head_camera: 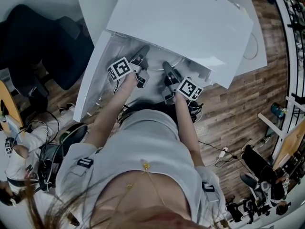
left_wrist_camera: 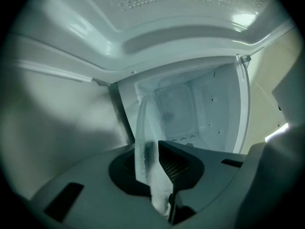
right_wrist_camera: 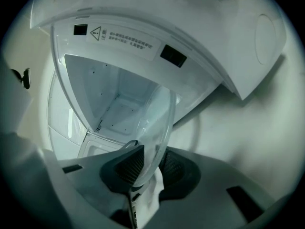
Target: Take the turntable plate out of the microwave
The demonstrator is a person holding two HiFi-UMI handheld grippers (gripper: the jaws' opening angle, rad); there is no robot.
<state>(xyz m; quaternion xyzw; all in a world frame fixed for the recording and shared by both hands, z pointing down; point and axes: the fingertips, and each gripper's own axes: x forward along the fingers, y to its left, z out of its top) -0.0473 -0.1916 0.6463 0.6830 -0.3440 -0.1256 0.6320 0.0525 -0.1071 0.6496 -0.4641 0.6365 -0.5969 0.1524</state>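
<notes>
Wood floor; microwave label unreadable; left claw, right claw clamp plate.

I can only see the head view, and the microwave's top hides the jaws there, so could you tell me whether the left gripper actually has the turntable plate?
Observer: Yes. The left gripper view shows the left gripper closed on the edge of the turntable plate, which is seen edge-on.
Operator: Thank you. And the right one?
Observer: The right gripper also pinches the plate's rim, between its ribbed pads.
Operator: Does the glass look intact?
Observer: I see no crack in either gripper view. The glass is clear, and the microwave cavity shows through it.
</notes>
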